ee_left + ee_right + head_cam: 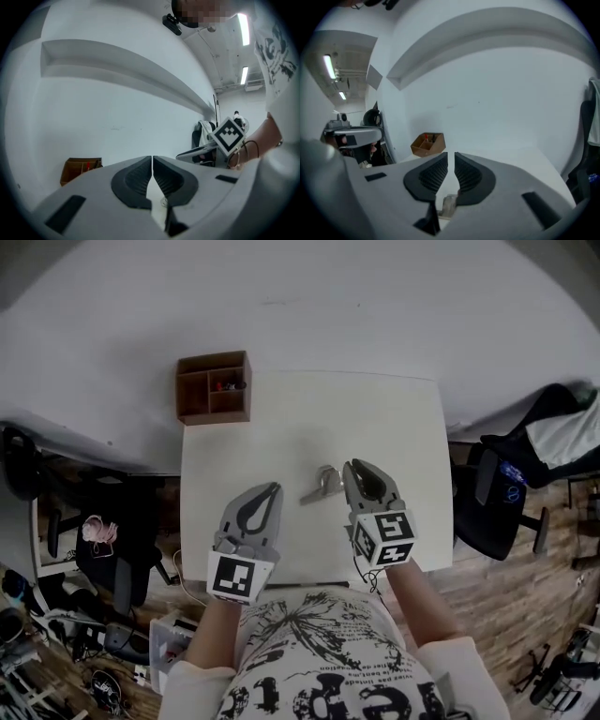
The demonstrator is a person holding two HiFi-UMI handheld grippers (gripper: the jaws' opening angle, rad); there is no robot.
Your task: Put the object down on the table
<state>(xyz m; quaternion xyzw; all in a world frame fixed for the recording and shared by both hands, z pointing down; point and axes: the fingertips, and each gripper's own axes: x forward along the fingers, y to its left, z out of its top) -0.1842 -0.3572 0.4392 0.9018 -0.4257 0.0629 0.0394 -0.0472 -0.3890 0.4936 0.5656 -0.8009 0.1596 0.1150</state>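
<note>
A small grey metal object point(322, 484) lies flat on the white table point(394, 418), near the middle. My right gripper point(352, 466) hovers just to its right, tips close beside it. In the right gripper view its jaws point(451, 154) stand a narrow slit apart with nothing between the pads, and the object point(449, 204) shows below them on the table. My left gripper point(273, 487) hangs over the table's front left part, apart from the object. In the left gripper view point(152, 158) its pads meet and hold nothing.
A brown wooden organizer point(214, 387) with small items stands at the table's far left corner. A black office chair point(495, 495) is at the right edge. Dark chairs and clutter point(94, 549) fill the floor to the left. A white wall lies beyond.
</note>
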